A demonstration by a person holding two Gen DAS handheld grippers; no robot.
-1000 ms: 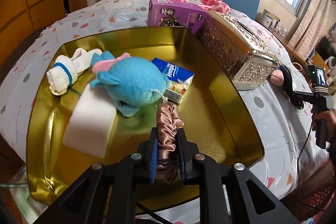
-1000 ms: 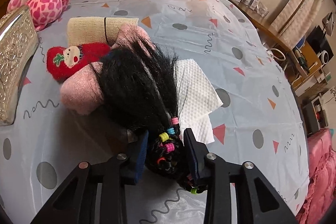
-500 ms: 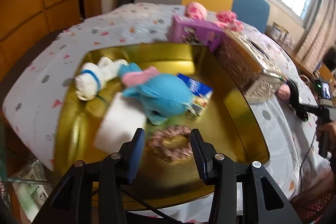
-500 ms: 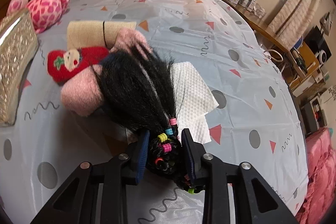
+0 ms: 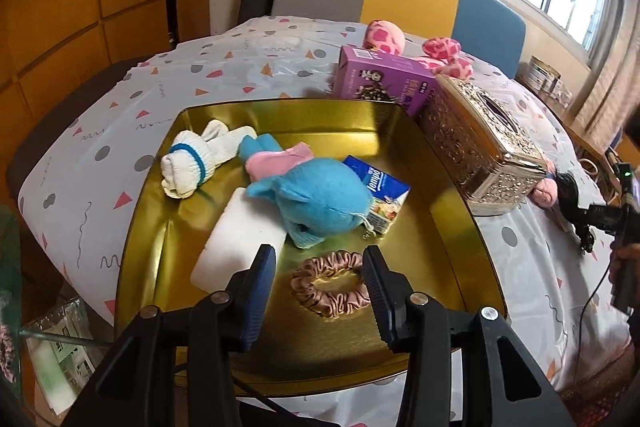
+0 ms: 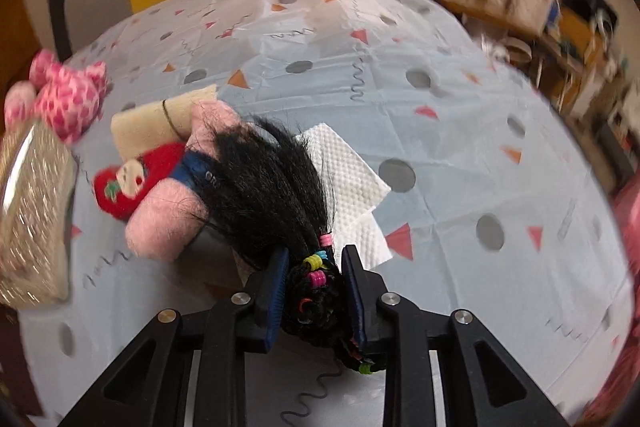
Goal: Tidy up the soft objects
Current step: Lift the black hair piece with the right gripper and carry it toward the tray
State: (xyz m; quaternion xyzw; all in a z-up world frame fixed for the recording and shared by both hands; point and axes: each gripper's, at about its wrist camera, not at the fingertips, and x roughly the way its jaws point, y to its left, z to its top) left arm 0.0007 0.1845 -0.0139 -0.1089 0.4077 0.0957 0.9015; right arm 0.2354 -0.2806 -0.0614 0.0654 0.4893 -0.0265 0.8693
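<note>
Jaws of left gripper [image 5: 320,273] spread above scrunchie [image 5: 332,283] lying in gold tray [image 5: 452,227]; right gripper [image 6: 314,283] pinches doll hair [image 6: 272,187], next requiring carry to tray

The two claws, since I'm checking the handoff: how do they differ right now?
The left claw is open and empty above the pink scrunchie in the gold tray. The right claw is shut on the doll's black hair, over the tablecloth. Both have blue-padded black fingers.

Both wrist views look down closely, sharing the ornate box [image 5: 486,151].
</note>
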